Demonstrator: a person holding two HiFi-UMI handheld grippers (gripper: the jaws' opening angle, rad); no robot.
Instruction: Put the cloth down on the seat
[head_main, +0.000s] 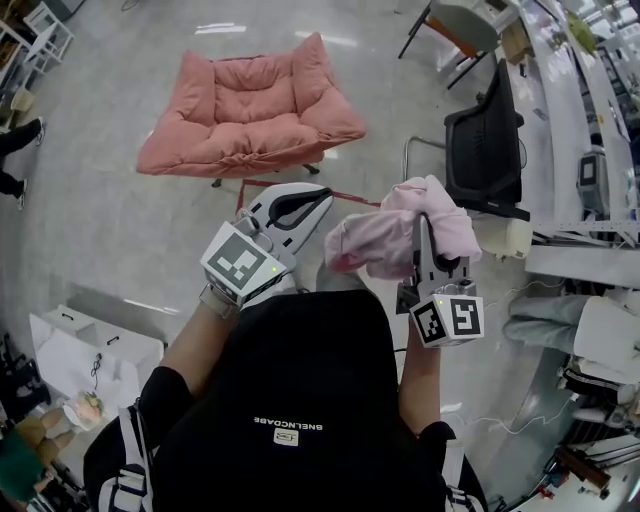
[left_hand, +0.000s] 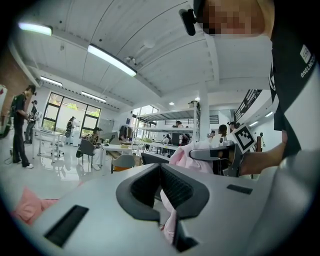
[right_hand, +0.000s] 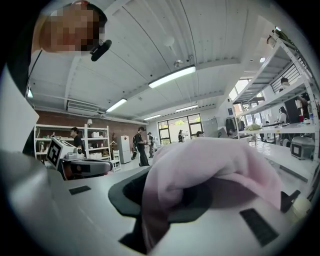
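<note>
Well short of the seat (head_main: 250, 120), the cloth (head_main: 380, 245) sits bunched in the right tongs' (head_main: 425, 240) grip; left tongs (head_main: 305, 205) look closed beside it. Those loose folds could slip out and hit the floor (head_main: 100, 210) early.

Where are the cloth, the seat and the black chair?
cloth (head_main: 395, 240), head view, middle of the bunched pink fabric.
seat (head_main: 250, 132), head view, its front cushion.
black chair (head_main: 485, 140), head view, its black body.
</note>
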